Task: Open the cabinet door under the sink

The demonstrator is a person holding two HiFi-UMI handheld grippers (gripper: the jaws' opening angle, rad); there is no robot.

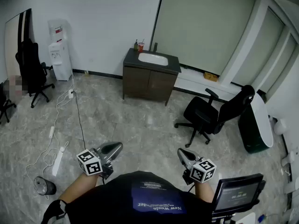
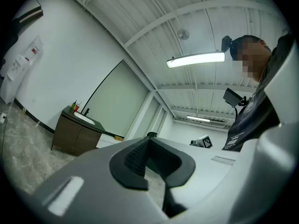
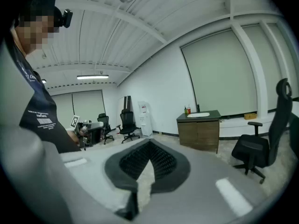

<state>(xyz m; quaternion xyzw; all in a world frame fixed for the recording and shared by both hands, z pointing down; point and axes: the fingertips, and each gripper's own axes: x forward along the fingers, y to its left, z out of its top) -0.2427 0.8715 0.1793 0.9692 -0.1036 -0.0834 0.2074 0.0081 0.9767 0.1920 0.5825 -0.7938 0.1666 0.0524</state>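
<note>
Brown wooden cabinet (image 1: pixel 148 83) under the white sink (image 1: pixel 153 58) stands well ahead of the left claw (image 1: pixel 115 148) and right claw (image 1: pixel 181 153), across the grey floor (image 1: pixel 140 120), its doors (image 1: pixel 160 85) closed flat, and each claw's jaws are pressed together with nothing between them.

Black short-sleeved T-shirt (image 1: pixel 107 204) with a blue chest patch (image 1: pixel 156 195) printed in white. Black head camera (image 2: pixel 227 42). Left gripper (image 1: pixel 117 146) and right gripper (image 1: pixel 179 152): smooth grey shells, dark ribbed pads (image 3: pixel 133 161), pale rectangular marks (image 3: pixel 232 197). Each carries a white cube (image 1: pixel 89 162) with black square markers.
</note>
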